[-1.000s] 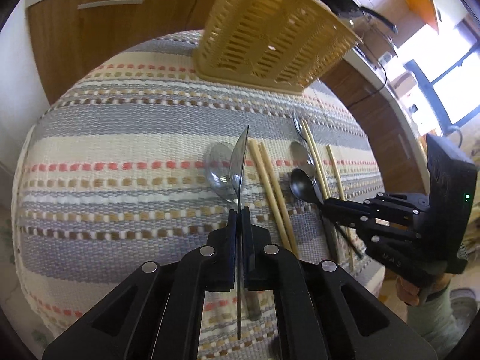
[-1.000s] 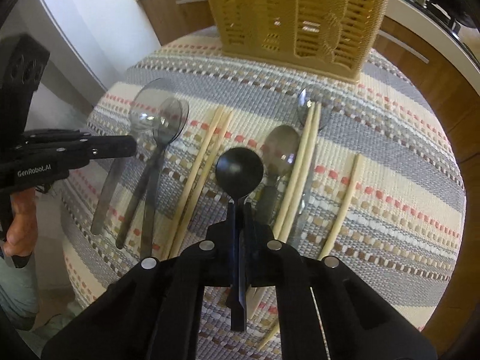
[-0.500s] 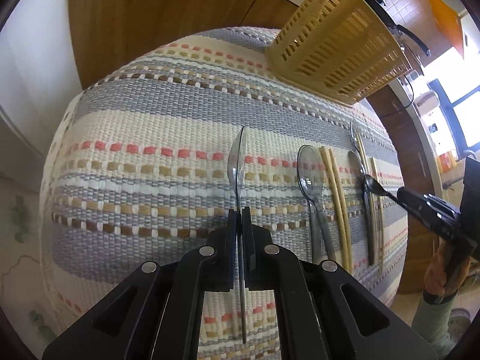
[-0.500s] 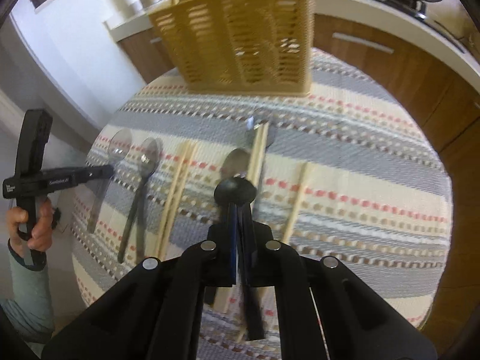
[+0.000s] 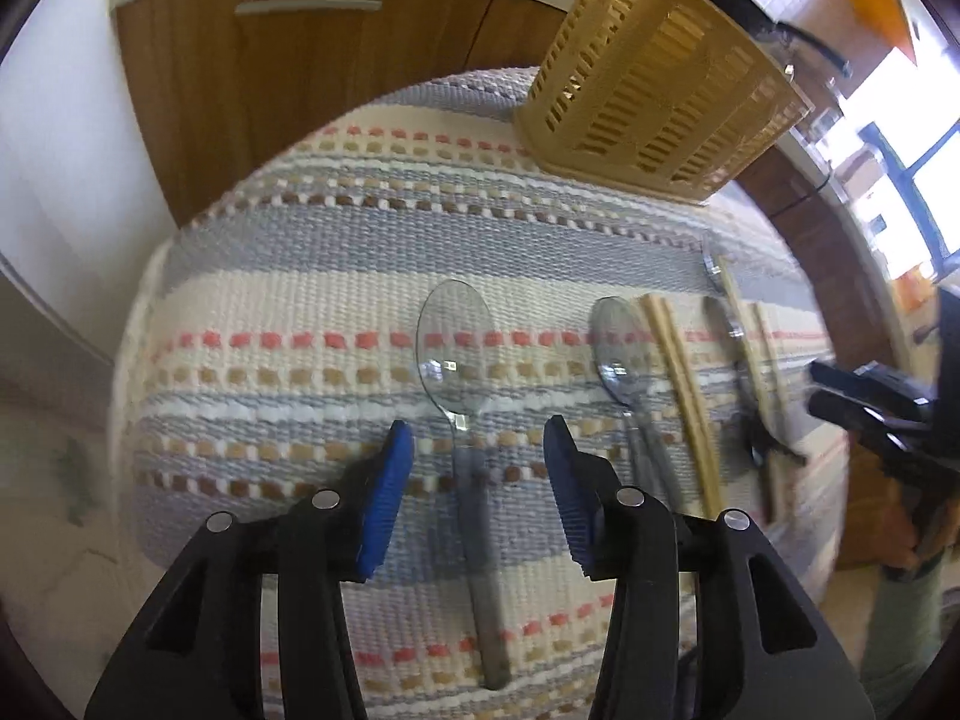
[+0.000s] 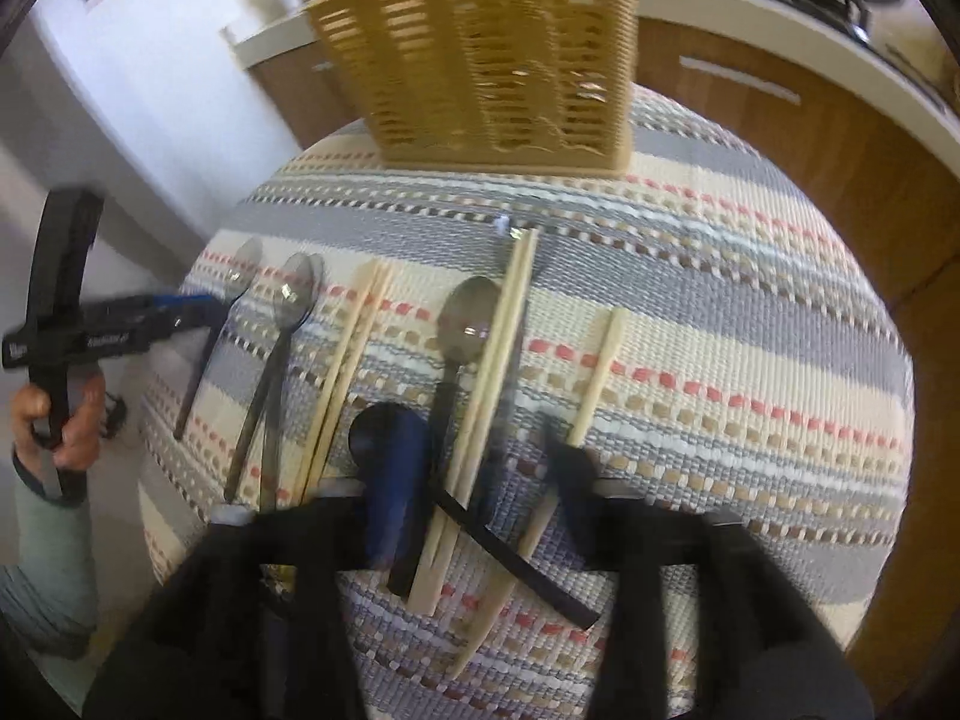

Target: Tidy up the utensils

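On striped mat (image 6: 690, 312) I count five spoons, five chopsticks, one basket (image 6: 480, 60); my left gripper (image 5: 478, 468) and right gripper (image 6: 480, 480) both spread wide, holding nothing.

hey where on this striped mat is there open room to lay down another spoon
Bare mat lies left of the clear spoon, and right of the lone chopstick out to the mat's edge. The band before the basket is free too. Spoons and chopsticks between are crowded.
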A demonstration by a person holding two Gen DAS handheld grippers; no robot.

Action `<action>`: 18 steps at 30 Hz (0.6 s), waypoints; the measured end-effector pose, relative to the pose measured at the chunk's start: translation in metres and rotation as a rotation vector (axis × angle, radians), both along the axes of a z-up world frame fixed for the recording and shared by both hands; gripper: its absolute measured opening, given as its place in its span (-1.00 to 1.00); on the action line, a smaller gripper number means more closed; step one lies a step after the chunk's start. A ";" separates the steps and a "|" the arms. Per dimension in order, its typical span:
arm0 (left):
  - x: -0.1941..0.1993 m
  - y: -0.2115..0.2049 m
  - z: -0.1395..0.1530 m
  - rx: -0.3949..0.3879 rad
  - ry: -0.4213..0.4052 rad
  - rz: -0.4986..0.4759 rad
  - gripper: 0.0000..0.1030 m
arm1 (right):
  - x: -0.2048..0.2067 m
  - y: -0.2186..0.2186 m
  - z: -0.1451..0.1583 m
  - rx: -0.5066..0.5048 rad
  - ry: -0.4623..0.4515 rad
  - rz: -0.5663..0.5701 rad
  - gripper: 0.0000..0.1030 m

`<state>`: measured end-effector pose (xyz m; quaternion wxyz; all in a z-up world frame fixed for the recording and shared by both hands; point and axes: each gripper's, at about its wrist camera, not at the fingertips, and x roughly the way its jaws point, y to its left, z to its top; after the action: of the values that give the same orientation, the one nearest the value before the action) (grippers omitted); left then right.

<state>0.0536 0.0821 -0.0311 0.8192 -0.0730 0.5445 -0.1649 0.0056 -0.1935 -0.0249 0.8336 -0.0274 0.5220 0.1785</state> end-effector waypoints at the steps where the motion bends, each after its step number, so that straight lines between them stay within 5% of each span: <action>1: 0.002 -0.001 -0.001 0.007 0.000 -0.003 -0.15 | -0.002 0.008 0.001 -0.013 -0.013 0.031 0.22; 5: 0.005 -0.004 0.000 0.017 0.001 -0.009 -0.14 | -0.009 0.038 -0.008 -0.098 0.000 0.159 0.22; 9: 0.017 -0.007 0.001 0.009 0.016 -0.013 0.09 | -0.013 0.060 -0.022 -0.164 0.029 0.293 0.21; 18: 0.046 -0.029 0.000 0.134 0.014 -0.018 0.11 | -0.007 0.077 -0.028 -0.218 0.048 0.455 0.21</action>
<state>0.0993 0.0527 -0.0311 0.8167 -0.0140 0.5609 -0.1349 -0.0013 -0.1160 -0.0528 0.7516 -0.2298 0.5381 0.3046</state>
